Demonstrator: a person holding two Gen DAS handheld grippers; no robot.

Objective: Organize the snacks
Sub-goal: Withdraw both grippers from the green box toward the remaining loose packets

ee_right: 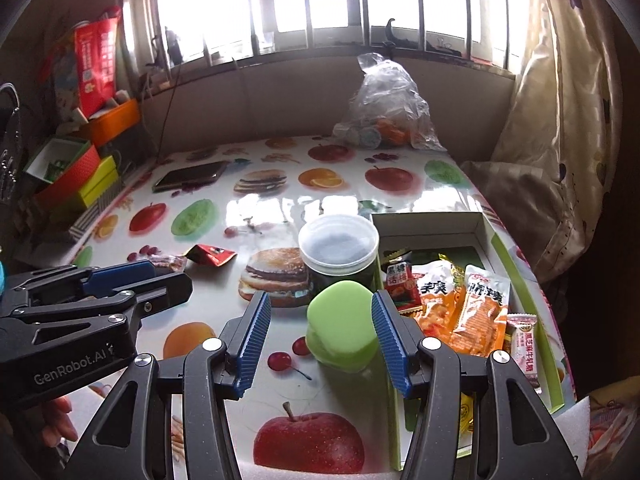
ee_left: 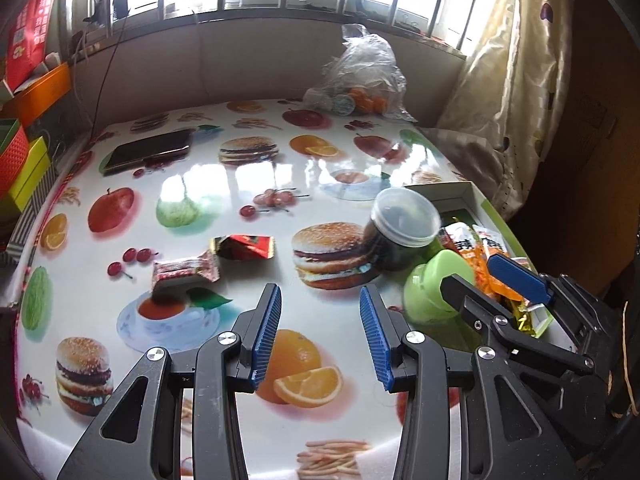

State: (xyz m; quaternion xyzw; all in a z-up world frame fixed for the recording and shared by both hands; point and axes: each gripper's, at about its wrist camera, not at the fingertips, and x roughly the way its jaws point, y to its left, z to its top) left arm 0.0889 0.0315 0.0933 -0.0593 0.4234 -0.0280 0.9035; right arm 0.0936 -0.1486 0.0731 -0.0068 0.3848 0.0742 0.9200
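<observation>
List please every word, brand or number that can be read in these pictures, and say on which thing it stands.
"GenRobot.AI": on the body of the left gripper, right wrist view.
Chinese print on the snack packets in the box: too blurred to read.
Print on the red bag by the window: too small.
Nothing else is legible.

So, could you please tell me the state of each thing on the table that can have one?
Left claw: open, empty.
Right claw: open, either side of the green container, pads not touching it.
Green container: lid on, upright.
Dark jar: clear lid on, upright.
Box: open, snack packets inside.
Red wrapper: loose on the table.
Pink packet: sealed, outside the box.
</observation>
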